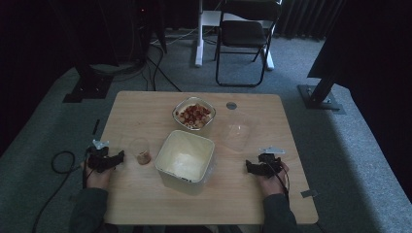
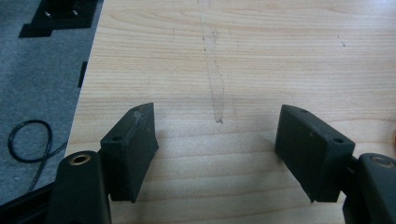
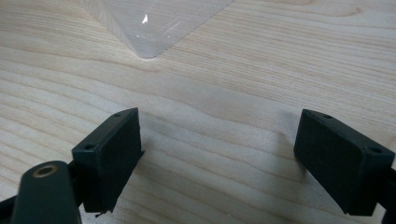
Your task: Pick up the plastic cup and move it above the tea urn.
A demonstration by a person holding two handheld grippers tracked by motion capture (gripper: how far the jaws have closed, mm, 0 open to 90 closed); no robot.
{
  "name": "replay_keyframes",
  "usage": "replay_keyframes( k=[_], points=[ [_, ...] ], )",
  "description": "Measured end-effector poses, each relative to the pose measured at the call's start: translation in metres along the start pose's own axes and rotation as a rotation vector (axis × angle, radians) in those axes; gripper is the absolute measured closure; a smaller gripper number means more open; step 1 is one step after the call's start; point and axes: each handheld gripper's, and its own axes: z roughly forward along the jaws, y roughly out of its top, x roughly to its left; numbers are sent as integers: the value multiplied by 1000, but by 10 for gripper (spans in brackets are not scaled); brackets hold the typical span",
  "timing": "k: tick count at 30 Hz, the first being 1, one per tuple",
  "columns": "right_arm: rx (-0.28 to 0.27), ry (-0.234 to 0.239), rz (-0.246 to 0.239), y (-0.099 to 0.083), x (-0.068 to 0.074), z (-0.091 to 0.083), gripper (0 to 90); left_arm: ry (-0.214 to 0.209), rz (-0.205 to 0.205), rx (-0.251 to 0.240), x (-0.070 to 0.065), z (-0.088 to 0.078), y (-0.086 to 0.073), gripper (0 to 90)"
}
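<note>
My left gripper (image 1: 119, 156) rests near the table's left edge, held by a hand; its jaws stand apart (image 2: 215, 144) over bare wood with nothing between them. My right gripper (image 1: 248, 166) sits at the front right, also open (image 3: 218, 156) and empty. Between them stands a cream square container (image 1: 185, 160). Just left of it is a small clear cup (image 1: 142, 151) with something brown in its bottom. Behind the container a clear bowl of mixed snacks (image 1: 194, 114) sits. A clear plastic lid (image 1: 238, 131) lies flat on the right; its corner (image 3: 154, 23) lies ahead of the right jaws.
The wooden table (image 1: 145, 204) has a grey round cap (image 1: 231, 105) near its far edge. A cable (image 1: 60, 162) loops off the left side onto the carpet (image 2: 32, 88). A folding chair (image 1: 245, 39) and dark stand bases (image 1: 87, 87) are on the floor beyond.
</note>
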Motion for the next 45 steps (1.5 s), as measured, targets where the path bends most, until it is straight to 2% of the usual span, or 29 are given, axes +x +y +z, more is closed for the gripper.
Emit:
replay_keyframes(
  k=[1,3,4,6,7,10,17,20,23,27,29,33,36,40,42,45],
  points=[
    [12,-2,3,1,0,0,174,-3,3,1,0,0,0,290],
    [48,-10,11,6,2,-4,312,-10,7,2,-1,0,0,280],
    [56,-12,10,9,1,-5,352,-13,11,3,-1,0,0,276],
    [48,-9,14,11,1,-6,362,-15,12,4,-2,1,1,275],
    [21,4,33,16,0,-9,401,-15,12,4,-2,1,1,271],
    [-36,19,74,27,0,-15,425,-14,12,4,-2,1,1,271],
    [-119,16,117,58,-3,-20,420,-13,11,4,-2,1,1,271],
    [-127,12,131,70,-6,-14,428,-13,11,4,-2,1,0,271],
    [-111,7,145,81,-12,-3,506,-14,12,1,-2,1,0,271],
    [-75,75,176,85,-16,8,619,-14,12,1,-2,1,0,271],
    [-60,88,164,83,-12,9,629,-14,12,2,-2,1,0,271],
    [-67,132,123,80,-3,6,640,-13,11,1,-2,1,0,271],
    [-95,104,98,84,-1,3,588,-13,11,2,-2,1,0,271],
    [-129,68,144,99,-18,9,535,-12,10,1,-2,1,0,271],
    [-125,65,172,105,-26,15,525,-13,10,1,-2,1,0,271],
    [-123,50,177,117,-36,26,512,-12,10,1,-2,1,0,271]
  ],
)
